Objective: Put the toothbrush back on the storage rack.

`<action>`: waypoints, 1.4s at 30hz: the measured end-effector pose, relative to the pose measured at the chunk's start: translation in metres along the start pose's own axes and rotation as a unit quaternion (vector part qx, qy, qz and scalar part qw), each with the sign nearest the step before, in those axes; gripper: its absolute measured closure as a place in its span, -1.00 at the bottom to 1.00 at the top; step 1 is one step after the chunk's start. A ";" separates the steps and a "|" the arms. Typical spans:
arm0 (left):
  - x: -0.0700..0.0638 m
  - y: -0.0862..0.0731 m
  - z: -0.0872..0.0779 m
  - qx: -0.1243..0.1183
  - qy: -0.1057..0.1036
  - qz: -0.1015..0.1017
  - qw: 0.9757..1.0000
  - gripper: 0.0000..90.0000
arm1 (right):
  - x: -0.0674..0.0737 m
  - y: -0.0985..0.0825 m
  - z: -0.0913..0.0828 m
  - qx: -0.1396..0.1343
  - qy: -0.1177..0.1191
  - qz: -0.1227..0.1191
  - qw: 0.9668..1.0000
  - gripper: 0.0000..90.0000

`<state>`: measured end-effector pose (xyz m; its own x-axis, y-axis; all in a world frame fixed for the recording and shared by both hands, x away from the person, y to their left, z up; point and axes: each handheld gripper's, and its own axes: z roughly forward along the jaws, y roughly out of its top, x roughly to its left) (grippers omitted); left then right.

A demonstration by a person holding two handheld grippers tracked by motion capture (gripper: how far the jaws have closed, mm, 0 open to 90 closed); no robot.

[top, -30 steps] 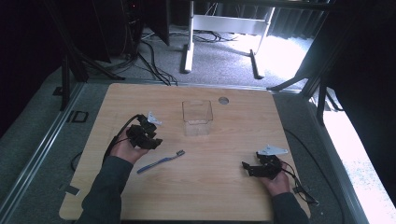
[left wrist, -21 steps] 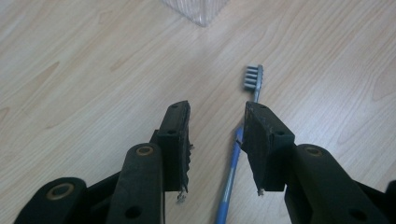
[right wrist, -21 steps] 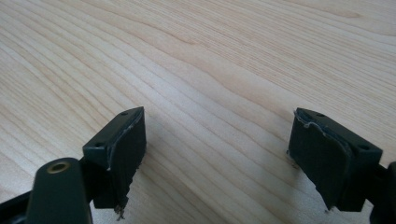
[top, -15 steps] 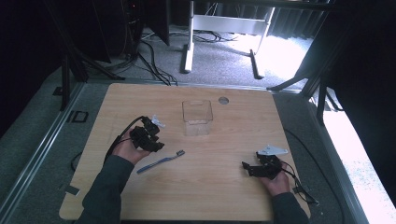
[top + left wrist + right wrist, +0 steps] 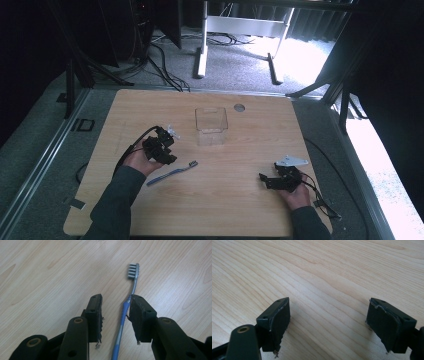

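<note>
High view: one wooden table (image 5: pixel 240 200) carries one clear plastic box (image 5: pixel 211 125) toward 12 o'clock from its centre, one blue toothbrush (image 5: pixel 172 173) toward 8 o'clock, and one small round grey disc (image 5: pixel 239 107) at about 1 o'clock of the box. Two grippers are in play. The left gripper (image 5: pixel 161 150), held in the person's left hand (image 5: pixel 136 161), sits just at 11 o'clock of the toothbrush, leaning over its handle. The right gripper (image 5: pixel 272 179) rests low at 4 o'clock on the table, well apart from everything else. Against the frame a second back, the left gripper has dropped down and toward the toothbrush; the right one has not shifted, nor have the box and brush.

Left gripper view: the two jaws stand narrowly apart, straddling the toothbrush (image 5: pixel 125 315). The handle runs up between them, nearer the right-hand jaw and seemingly touching it; the grey bristle head points to 12 o'clock, beyond the tips. The jaws have not closed on it.

Right gripper view: the two jaws are spread wide over bare wood grain, holding nothing.
</note>
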<state>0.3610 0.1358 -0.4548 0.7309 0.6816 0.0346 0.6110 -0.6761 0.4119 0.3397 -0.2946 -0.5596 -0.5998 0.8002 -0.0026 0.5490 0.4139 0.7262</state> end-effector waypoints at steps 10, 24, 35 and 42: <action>-0.002 0.003 0.008 0.019 -0.010 0.003 1.000 0.39 | 0.000 0.000 0.000 0.000 0.000 0.000 1.000 -0.58; -0.005 0.006 0.014 0.040 -0.007 0.007 0.999 0.47 | 0.000 0.000 0.000 0.000 0.000 0.000 1.000 -0.58; -0.009 0.010 0.022 0.065 -0.011 0.021 0.998 0.48 | 0.000 0.000 0.000 0.000 0.000 0.001 1.000 -0.58; -0.010 0.010 0.025 0.077 -0.014 0.025 0.997 0.49 | 0.000 0.000 0.000 0.000 0.000 0.001 1.000 -0.58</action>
<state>0.3675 0.1154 -0.4740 0.7683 0.6396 0.0253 0.6115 -0.7451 0.2663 0.3397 -0.2946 -0.5596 -0.5992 0.8006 -0.0019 0.5500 0.4133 0.7258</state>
